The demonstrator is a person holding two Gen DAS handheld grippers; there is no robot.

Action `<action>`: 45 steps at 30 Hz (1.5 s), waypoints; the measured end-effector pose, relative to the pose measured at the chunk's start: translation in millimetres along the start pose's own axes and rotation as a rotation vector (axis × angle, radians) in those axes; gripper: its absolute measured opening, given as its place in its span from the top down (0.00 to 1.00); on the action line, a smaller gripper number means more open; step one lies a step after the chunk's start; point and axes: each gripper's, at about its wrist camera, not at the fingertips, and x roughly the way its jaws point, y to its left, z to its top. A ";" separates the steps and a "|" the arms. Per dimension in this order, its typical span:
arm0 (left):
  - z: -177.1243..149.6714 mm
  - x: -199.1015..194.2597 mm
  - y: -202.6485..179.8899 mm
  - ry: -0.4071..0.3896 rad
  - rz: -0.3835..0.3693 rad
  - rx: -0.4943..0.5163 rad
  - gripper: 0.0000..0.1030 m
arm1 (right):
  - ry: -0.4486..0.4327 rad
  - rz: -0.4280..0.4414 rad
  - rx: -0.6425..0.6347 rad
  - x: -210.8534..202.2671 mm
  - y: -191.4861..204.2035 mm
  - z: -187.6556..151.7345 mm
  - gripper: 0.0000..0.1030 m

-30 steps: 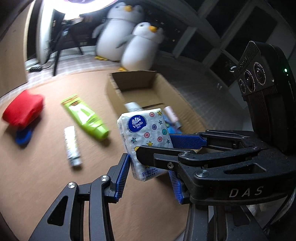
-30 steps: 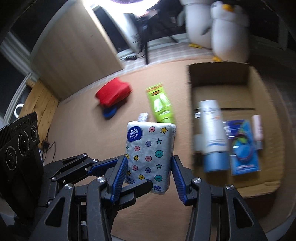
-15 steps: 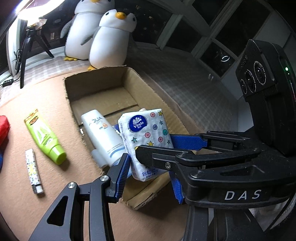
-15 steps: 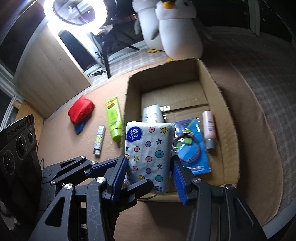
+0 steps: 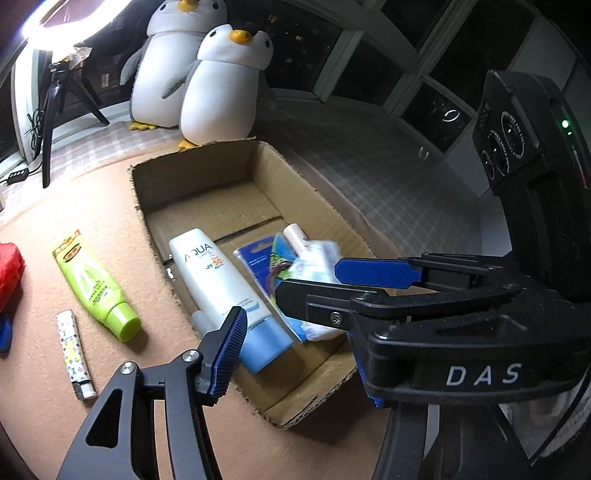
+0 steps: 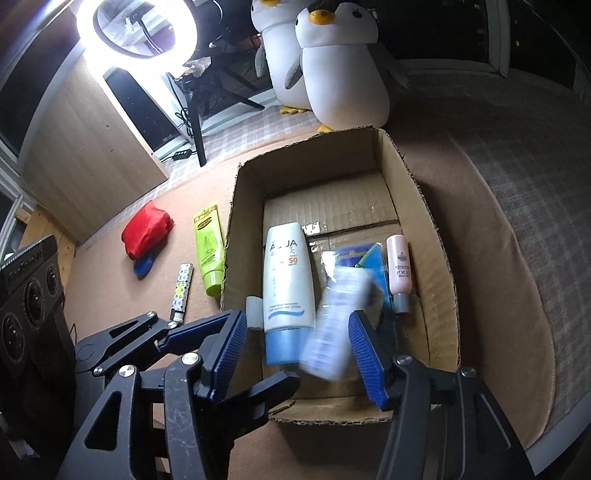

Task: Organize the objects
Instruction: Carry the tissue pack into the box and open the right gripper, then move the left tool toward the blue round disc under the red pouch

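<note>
A white tissue pack point(image 5: 317, 258) point(image 6: 336, 321) printed with small stars and faces shows as a blur inside the cardboard box point(image 5: 192, 177) point(image 6: 306, 162), loose and tilted, over a blue packet point(image 5: 258, 262) point(image 6: 373, 258). My right gripper point(image 6: 295, 358) hangs over the box's near end, jaws opening; the pack lies between its pads without being pressed. My left gripper point(image 5: 295, 362) is opening too, with nothing between its fingers. The right gripper's body crosses the left wrist view and hides the left gripper's right finger. A white sunscreen tube point(image 5: 214, 280) point(image 6: 286, 280) and a pink bottle point(image 6: 399, 269) lie in the box.
On the tan mat left of the box lie a green tube point(image 5: 92, 284) point(image 6: 208, 243), a patterned lighter point(image 5: 74, 350) point(image 6: 183, 288) and a red pouch point(image 6: 147, 229). Two plush penguins point(image 5: 221, 85) point(image 6: 340, 74) stand behind the box. A ring light point(image 6: 136, 26) on a tripod stands at the back left.
Both grippers carried the tissue pack from over the mat to over the box, then opened. The pack has left their pads and dropped into the box.
</note>
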 end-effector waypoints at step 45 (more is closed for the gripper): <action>-85.4 -107.3 266.5 -0.102 0.464 -0.445 0.21 | 0.032 -0.005 -0.155 18.9 119.9 -78.2 0.43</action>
